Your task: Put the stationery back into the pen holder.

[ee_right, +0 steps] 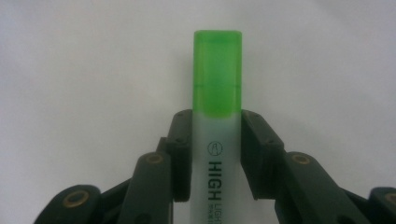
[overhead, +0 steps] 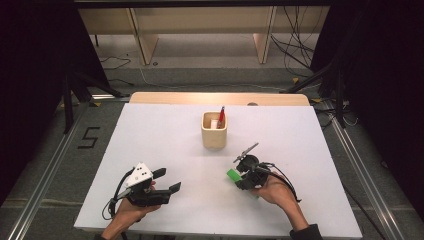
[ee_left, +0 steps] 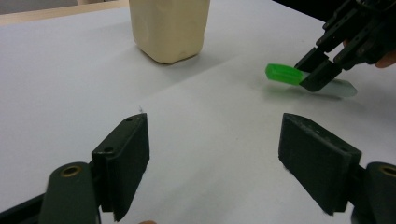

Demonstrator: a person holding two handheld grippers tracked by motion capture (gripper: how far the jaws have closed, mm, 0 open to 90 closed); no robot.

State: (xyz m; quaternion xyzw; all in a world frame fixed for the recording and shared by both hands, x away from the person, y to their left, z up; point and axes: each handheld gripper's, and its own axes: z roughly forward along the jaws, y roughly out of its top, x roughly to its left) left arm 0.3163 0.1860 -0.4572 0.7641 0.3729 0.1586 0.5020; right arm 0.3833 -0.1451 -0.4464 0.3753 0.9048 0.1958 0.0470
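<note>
**Green highlighter, capped, held low over the surface**

Highlighter (ee_right: 217, 121): translucent white barrel, bright green cap fitted, black "HIGH" lettering legible. It lies nearly level, cap end projecting forward, barrel clamped between the pads of the right tongs (ee_right: 215, 154), near the surface's right-centre.

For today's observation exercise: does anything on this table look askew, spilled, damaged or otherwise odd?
Nothing stands out. The green highlighter is clamped squarely in the right gripper, cap on. The cream holder stands upright with a red pen leaning inside. The left gripper is open over bare table.
</note>
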